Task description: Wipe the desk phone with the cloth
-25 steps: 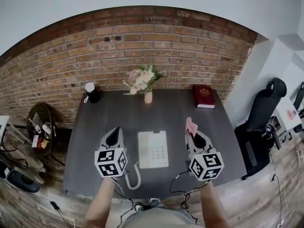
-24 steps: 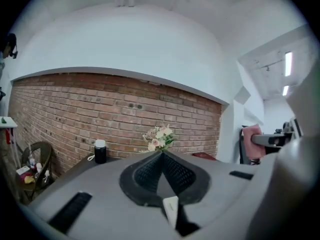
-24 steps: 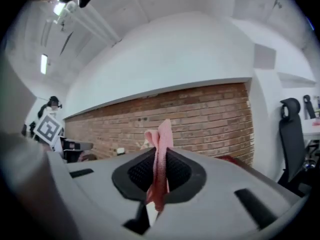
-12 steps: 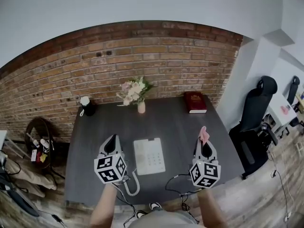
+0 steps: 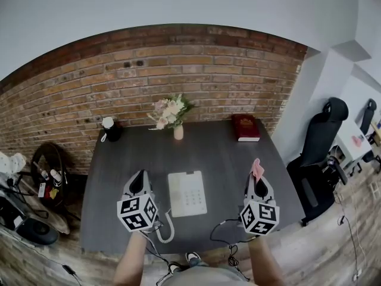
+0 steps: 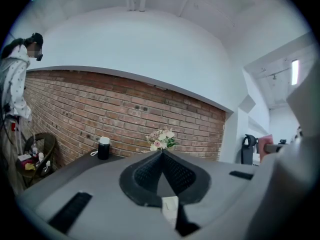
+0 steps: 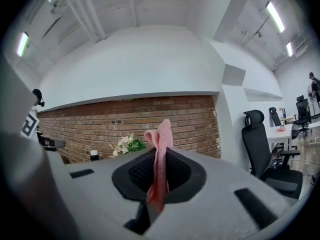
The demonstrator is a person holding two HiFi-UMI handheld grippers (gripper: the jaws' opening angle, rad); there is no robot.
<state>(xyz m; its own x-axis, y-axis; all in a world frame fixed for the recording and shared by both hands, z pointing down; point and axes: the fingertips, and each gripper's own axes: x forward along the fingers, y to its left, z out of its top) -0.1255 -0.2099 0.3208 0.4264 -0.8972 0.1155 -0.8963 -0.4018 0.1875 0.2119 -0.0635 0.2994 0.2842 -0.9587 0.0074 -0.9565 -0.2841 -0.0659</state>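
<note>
The desk phone (image 5: pixel 187 193) lies flat near the middle of the table's (image 5: pixel 220 148) front edge, with what looks like its coiled cord (image 5: pixel 167 230) beside it. Toward the right edge, clear of the phone, my right tongs (image 5: pixel 256 182) pinch the pink cloth (image 5: pixel 256 169). My left tongs (image 5: pixel 139 183) are closed and empty.
</note>
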